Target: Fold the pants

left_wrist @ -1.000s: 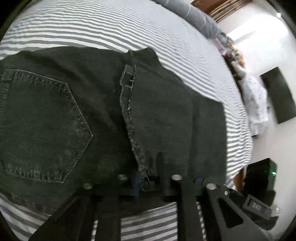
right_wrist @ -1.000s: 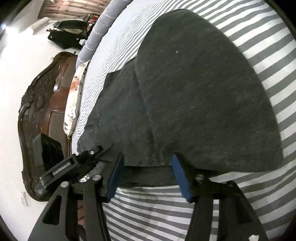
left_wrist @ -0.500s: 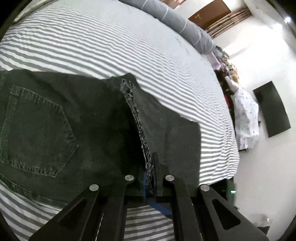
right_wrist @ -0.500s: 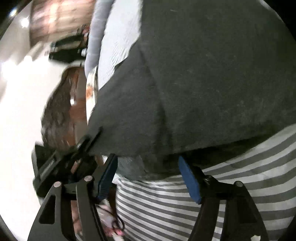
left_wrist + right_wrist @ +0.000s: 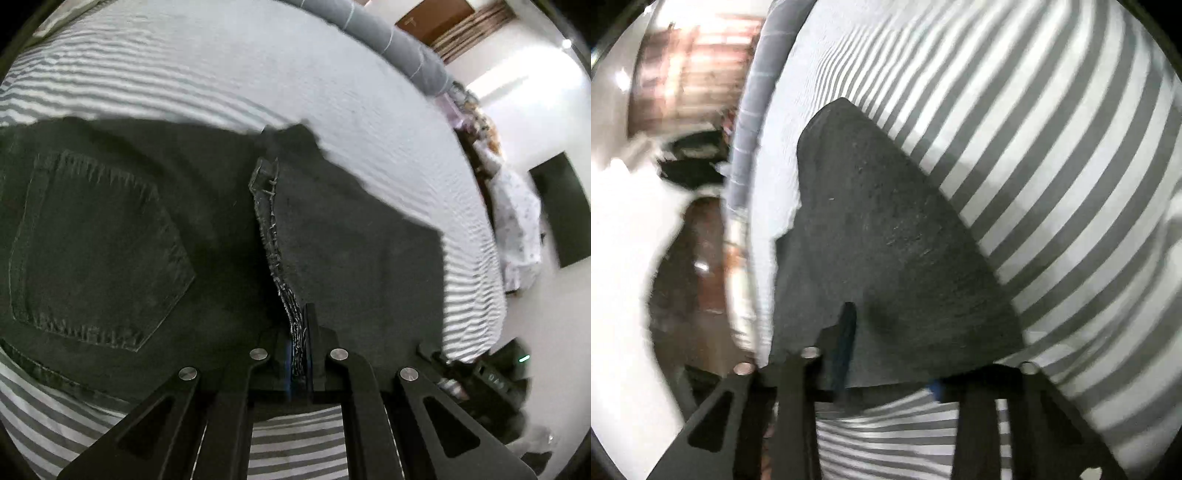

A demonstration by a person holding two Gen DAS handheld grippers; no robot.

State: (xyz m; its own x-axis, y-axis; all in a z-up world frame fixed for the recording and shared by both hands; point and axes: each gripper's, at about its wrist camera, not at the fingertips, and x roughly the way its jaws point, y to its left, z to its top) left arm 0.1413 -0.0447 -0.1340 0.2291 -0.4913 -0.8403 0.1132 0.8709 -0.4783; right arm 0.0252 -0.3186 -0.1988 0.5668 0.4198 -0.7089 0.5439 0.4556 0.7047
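Left wrist view: the pants (image 5: 332, 266) lie dark on the striped bed (image 5: 221, 74), folded over, with a back pocket (image 5: 96, 251) at the left.
Left gripper (image 5: 300, 343): jaws closed tight on the frayed hem (image 5: 271, 236) of a leg, which runs up from between the pads.
Right wrist view: blurred; one dark layer of the pants (image 5: 886, 236) spreads over the bed (image 5: 1052, 155).
Right gripper (image 5: 886, 354): jaws closing, with the near edge of the cloth between them; the left finger (image 5: 846, 339) is on the cloth, the right one is hidden under it, so a firm grip probably, but I cannot tell.
Far side: a grey bolster (image 5: 391, 40) at the edge of the bed.
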